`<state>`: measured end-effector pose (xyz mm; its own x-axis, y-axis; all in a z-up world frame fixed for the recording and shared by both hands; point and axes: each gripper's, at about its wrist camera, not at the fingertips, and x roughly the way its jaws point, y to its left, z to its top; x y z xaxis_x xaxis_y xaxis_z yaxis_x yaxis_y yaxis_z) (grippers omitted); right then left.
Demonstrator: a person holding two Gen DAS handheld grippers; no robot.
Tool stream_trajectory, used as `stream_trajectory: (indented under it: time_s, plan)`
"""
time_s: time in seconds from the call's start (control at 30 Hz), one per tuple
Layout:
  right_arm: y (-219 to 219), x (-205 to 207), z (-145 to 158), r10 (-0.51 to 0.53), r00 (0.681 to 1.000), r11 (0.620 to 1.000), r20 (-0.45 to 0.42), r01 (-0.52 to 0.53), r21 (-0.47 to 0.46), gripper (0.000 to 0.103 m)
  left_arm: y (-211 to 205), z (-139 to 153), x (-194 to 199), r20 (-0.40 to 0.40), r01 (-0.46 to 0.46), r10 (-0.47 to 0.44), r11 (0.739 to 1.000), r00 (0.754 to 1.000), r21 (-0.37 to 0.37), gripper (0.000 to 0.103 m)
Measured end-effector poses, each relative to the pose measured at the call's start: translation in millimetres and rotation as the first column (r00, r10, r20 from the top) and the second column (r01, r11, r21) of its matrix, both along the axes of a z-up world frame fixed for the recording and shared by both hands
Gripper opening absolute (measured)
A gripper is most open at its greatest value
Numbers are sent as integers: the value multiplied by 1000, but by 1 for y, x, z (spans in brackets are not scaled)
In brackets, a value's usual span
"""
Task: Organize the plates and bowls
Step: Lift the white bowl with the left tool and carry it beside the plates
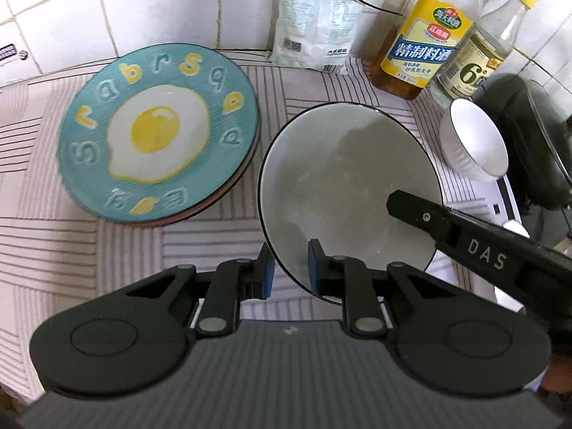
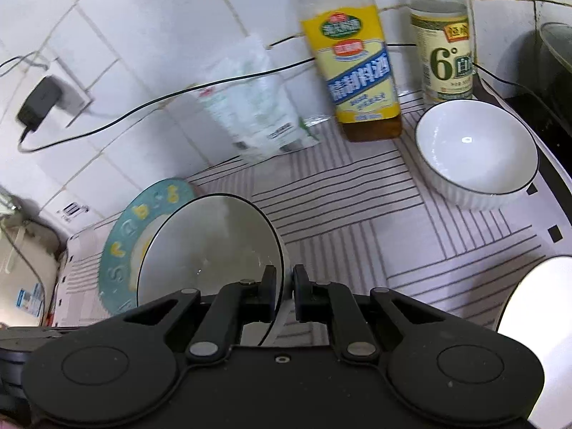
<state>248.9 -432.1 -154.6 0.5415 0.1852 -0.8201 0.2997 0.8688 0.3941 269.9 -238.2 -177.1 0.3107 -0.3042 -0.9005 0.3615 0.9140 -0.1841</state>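
A large grey bowl [image 1: 343,178] with a dark rim hangs tilted above the striped cloth, held from two sides. My left gripper [image 1: 290,268] is shut on its near rim. My right gripper [image 2: 285,287] is shut on the opposite rim, and its black finger [image 1: 422,211] reaches into the bowl [image 2: 207,246] in the left wrist view. A teal plate with a fried-egg picture [image 1: 157,132] tops a short stack of plates at the left. A small white ribbed bowl [image 2: 475,153] stands at the right near the bottles, and appears as the white bowl [image 1: 472,139] in the left wrist view.
A yellow-labelled bottle [image 1: 418,50], a vinegar bottle [image 1: 479,60] and a white salt bag [image 1: 314,21] stand along the tiled wall. A dark pot [image 1: 529,136] sits at the right. Another white rim [image 2: 536,325] shows at lower right. A black cable [image 2: 143,107] runs to a wall plug.
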Motion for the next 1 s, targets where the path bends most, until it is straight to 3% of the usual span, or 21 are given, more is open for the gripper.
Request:
stream_trajectory:
  time_s: [0.17, 0.43, 0.8, 1.0]
  plan:
    - [20, -12, 12, 39, 999, 999, 16, -39, 4, 13, 29, 12, -16, 3, -9, 9, 1000, 1000, -23, 18]
    - [52, -33, 17, 95, 994, 993, 48, -98, 67, 15, 72, 16, -35, 18, -55, 54, 998, 998, 16, 18]
    - [93, -50, -16, 130, 989, 974, 73, -142, 179, 19, 113, -7, -44, 43, -133, 130, 987, 991, 88, 18]
    - [102, -51, -36, 149, 985, 958, 86, -166, 232, 20, 128, -23, -41, 8, -165, 165, 982, 986, 97, 18]
